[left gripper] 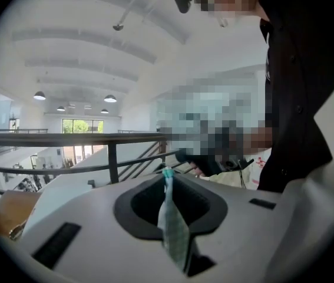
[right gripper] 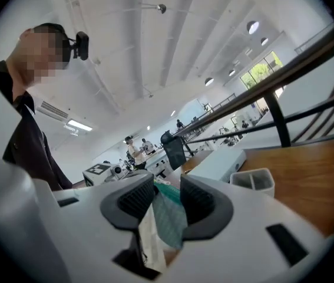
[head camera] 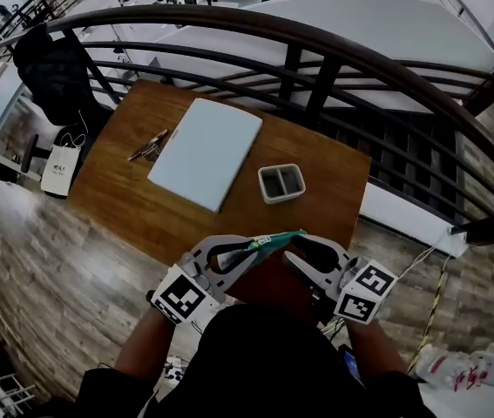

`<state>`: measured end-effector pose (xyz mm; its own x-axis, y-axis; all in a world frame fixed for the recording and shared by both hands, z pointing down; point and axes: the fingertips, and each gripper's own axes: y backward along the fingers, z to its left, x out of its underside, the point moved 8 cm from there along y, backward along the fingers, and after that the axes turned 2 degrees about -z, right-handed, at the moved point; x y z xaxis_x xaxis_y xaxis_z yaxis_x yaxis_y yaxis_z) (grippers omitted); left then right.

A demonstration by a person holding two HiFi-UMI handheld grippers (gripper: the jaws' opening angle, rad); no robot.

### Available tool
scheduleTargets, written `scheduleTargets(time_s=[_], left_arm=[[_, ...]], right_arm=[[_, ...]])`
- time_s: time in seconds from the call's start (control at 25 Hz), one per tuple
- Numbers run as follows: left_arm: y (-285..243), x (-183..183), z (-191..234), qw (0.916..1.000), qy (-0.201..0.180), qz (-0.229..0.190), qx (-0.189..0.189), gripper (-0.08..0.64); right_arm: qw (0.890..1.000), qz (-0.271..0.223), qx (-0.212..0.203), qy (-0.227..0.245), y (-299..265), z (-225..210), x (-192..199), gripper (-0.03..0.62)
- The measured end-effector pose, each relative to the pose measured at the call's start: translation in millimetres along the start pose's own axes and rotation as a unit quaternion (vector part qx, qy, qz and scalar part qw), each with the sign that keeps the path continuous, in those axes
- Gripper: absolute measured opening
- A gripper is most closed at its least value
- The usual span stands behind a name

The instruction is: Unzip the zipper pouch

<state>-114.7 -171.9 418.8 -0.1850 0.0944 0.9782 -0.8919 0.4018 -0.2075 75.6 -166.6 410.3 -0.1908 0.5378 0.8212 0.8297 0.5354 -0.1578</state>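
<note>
A thin teal checked zipper pouch (head camera: pixel 264 242) hangs in the air between my two grippers, close to my body and above the table's near edge. My left gripper (head camera: pixel 240 252) is shut on one end of it. In the left gripper view the pouch (left gripper: pixel 172 229) stands edge-on, pinched between the jaws. My right gripper (head camera: pixel 297 246) is at the pouch's other end. In the right gripper view the pouch (right gripper: pixel 169 220) lies slanted between the ribbed pads (right gripper: pixel 137 199), which stand a little apart, with a gap still showing at the tips.
A wooden table (head camera: pixel 316 159) ahead carries a flat white case (head camera: pixel 205 151), a small white two-compartment tray (head camera: pixel 281 182) and a few small metal items (head camera: pixel 148 146). A dark curved railing (head camera: pixel 316 46) runs behind it. On the floor at the left stands a white bag (head camera: pixel 60 168).
</note>
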Motion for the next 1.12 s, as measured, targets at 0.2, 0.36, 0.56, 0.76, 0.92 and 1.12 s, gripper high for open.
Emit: scheduleTargets(time_s=[0.2, 0.36, 0.56, 0.76, 0.92, 1.12], left_arm=[[-3, 0, -9, 0.9993, -0.023, 0.009, 0.027, 0.048], [0, 1, -13, 0.9985, -0.033, 0.017, 0.04, 0.048], [-1, 5, -17, 0.9973, -0.046, 0.035, 0.046, 0.048], [-5, 8, -23, 0.9941, -0.076, 0.051, 0.059, 0.048], [-11, 10, -27, 0.9904, -0.097, 0.066, 0.073, 0.048], [-16, 12, -28, 0.9892, -0.096, 0.074, 0.082, 0.048]], right_arm=[[0.996, 0.052, -0.024, -0.067, -15, -7, 18, 0.133], [0.989, 0.056, -0.047, -0.128, -15, -10, 20, 0.133], [0.983, 0.076, -0.063, -0.153, -17, -11, 23, 0.14], [0.98, 0.106, -0.063, -0.158, -18, -13, 30, 0.145], [0.977, 0.135, -0.063, -0.15, -19, -14, 35, 0.143], [0.98, 0.146, -0.055, -0.123, -17, -12, 34, 0.115]])
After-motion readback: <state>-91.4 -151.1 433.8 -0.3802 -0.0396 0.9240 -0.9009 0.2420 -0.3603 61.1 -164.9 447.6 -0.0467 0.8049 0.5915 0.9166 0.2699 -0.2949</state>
